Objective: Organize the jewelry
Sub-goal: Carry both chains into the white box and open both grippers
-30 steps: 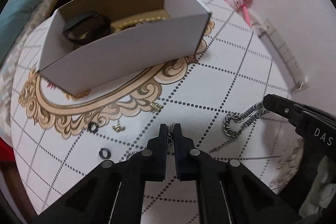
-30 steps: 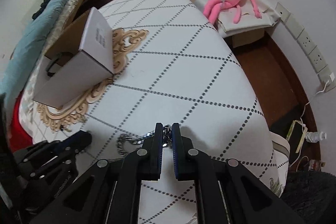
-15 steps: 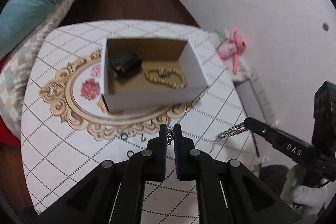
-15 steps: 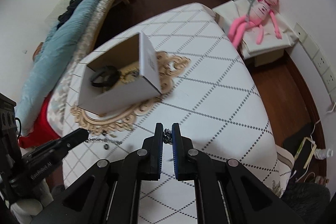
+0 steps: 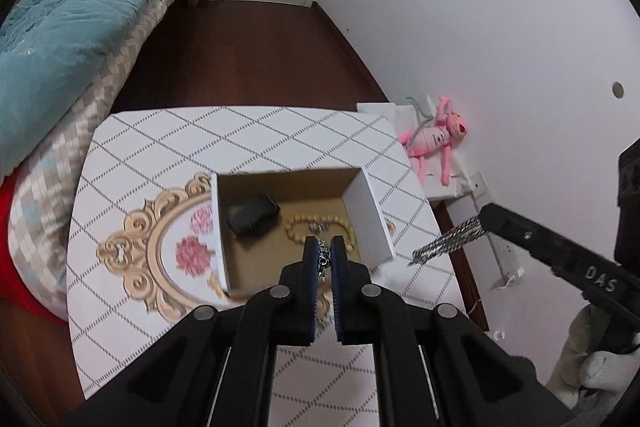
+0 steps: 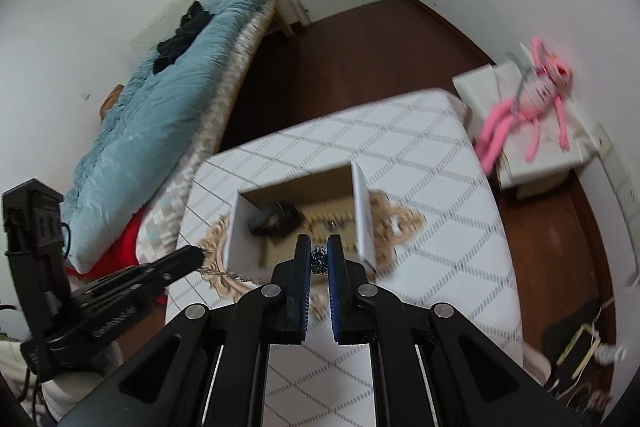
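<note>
A silver chain is held at both ends, high above the table. My left gripper point(image 5: 324, 254) is shut on its thin end point(image 5: 322, 262). My right gripper point(image 6: 319, 255) is shut on its thick braided end point(image 6: 318, 259), which also shows in the left wrist view point(image 5: 450, 239), hanging from the right gripper point(image 5: 486, 217). Below is an open white cardboard box point(image 5: 370, 211) holding a black band point(image 5: 252, 215) and a beaded bracelet point(image 5: 320, 227). The box also shows in the right wrist view point(image 6: 362, 211).
The table point(image 5: 248, 131) has a white diamond-patterned cloth with a gold ornamental print point(image 5: 138, 255). A bed with a teal blanket point(image 5: 72, 19) lies left. A pink plush toy point(image 5: 434, 139) sits on a low stand by the wall at right.
Both grippers have risen high above the table with the chain. The box now lies directly below them, and the view looks down into it.
</note>
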